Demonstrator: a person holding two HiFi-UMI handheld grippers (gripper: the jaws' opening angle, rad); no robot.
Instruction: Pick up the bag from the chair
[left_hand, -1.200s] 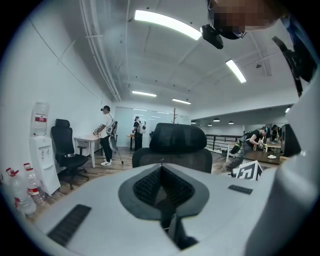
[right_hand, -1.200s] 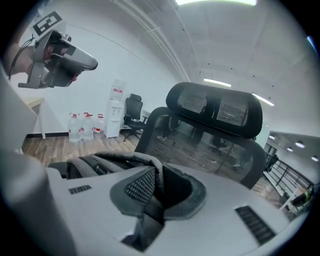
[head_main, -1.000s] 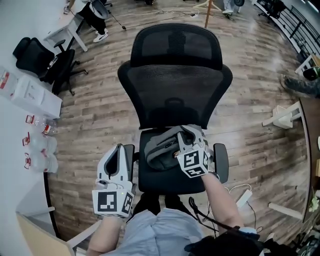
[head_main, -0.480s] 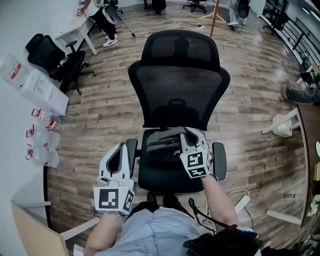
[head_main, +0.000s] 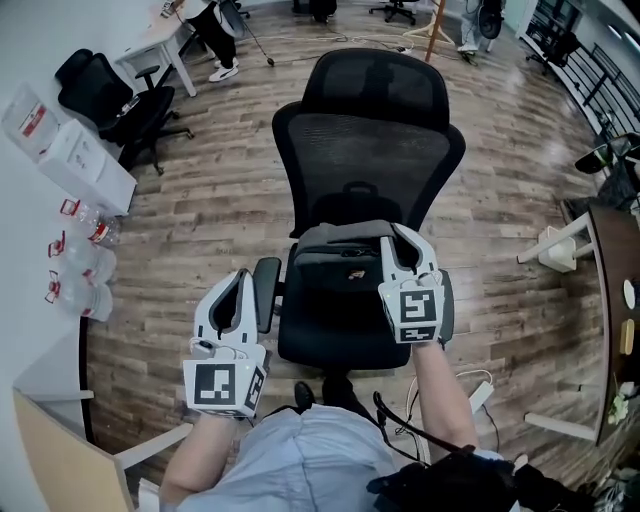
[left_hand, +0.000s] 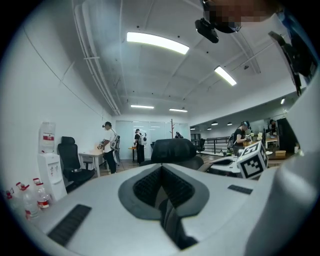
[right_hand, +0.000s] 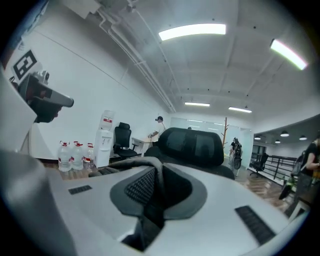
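Observation:
A grey bag (head_main: 340, 255) hangs upright just over the seat (head_main: 330, 335) of the black mesh office chair (head_main: 375, 150). My right gripper (head_main: 398, 236) is shut on the bag's top right edge. In the right gripper view a grey strap of the bag (right_hand: 159, 182) runs between the closed jaws, with the chair's headrest (right_hand: 192, 145) behind. My left gripper (head_main: 238, 282) is held beside the chair's left armrest (head_main: 265, 285); its jaws are shut and hold nothing, as the left gripper view (left_hand: 161, 172) shows.
Water bottles (head_main: 78, 262) and a white dispenser (head_main: 65, 150) line the left wall, next to another black chair (head_main: 110, 95). A white stool (head_main: 560, 245) and a power strip (head_main: 480, 385) lie at the right. People stand at desks far back (left_hand: 109, 145).
The right gripper has risen and drawn back with the bag, which went from lying on the seat to hanging upright. The left gripper has stayed in place.

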